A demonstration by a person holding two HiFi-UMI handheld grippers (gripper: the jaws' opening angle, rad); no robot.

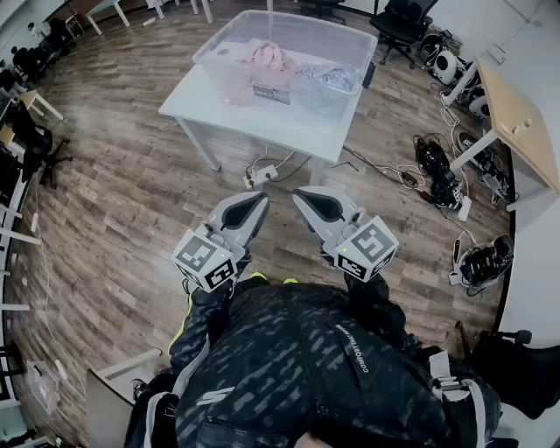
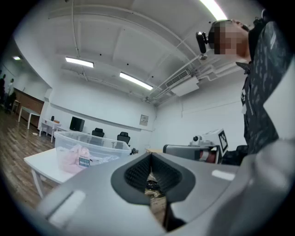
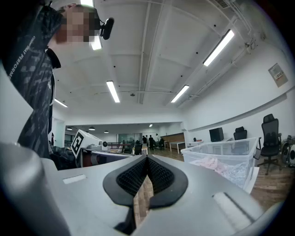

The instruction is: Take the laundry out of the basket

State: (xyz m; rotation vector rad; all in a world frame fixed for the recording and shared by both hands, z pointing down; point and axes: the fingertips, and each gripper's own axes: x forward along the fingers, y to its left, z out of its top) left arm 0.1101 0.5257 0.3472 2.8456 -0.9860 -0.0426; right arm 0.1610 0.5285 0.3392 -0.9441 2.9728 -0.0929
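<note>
wood floor (image 1: pixel 122 197) | one table (image 1: pixel 188 105) | one basket (image 1: pixel 352 48) | left gripper (image 1: pixel 260 201), right gripper (image 1: pixel 298 195) closed

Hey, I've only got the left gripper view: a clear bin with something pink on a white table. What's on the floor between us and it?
Observer: The head view shows bare wood floor between the left tongs and the white table. A power strip with cables lies by the table's near edge.
Operator: Is pink all that's in the bin? Hard to tell from here.
Observer: No. From above, the clear bin holds pink laundry and a paler heap to its right.
Operator: And the right tongs?
Observer: The right gripper view shows the right tongs shut, with nothing between them.
</note>
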